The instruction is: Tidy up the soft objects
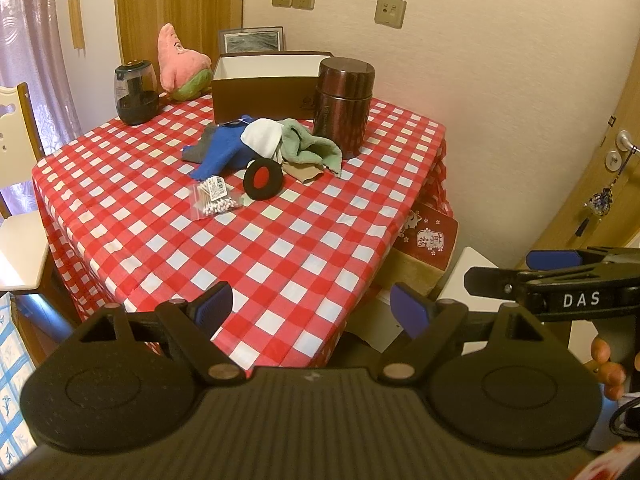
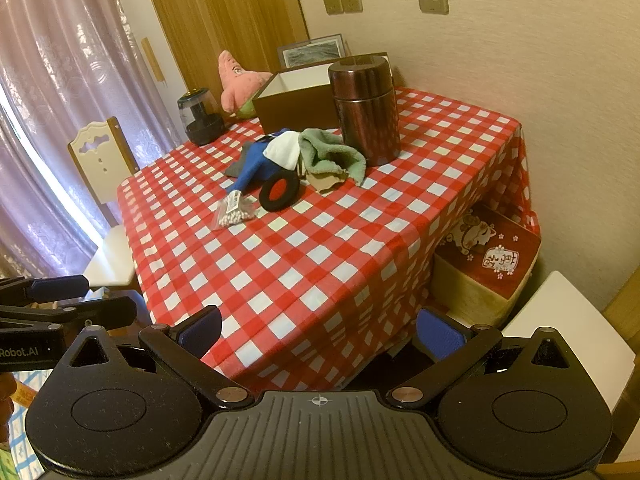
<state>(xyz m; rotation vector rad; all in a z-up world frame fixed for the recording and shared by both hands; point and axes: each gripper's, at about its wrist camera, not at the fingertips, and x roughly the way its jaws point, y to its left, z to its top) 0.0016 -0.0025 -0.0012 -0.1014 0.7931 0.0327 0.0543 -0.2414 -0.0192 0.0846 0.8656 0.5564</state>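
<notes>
A pile of soft things lies mid-table: a blue cloth [image 1: 218,154] [image 2: 250,168], a white cloth [image 1: 262,136] [image 2: 284,150], a green towel [image 1: 310,146] [image 2: 328,152], a tan cloth [image 1: 302,171] and a black round pad with a red centre [image 1: 262,180] [image 2: 279,191]. A pink starfish plush [image 1: 180,64] [image 2: 236,84] sits at the back beside an open brown box [image 1: 260,92] [image 2: 296,106]. My left gripper [image 1: 316,308] and right gripper [image 2: 320,330] are both open and empty, held off the table's near edge.
A dark metal canister [image 1: 344,108] [image 2: 366,114] stands by the towel. A bag of cotton swabs [image 1: 214,200] [image 2: 234,214] lies near the pad. A black jar [image 1: 136,92] stands back left. A chair [image 1: 16,184] is left; a stool and storage box [image 2: 488,264] are right.
</notes>
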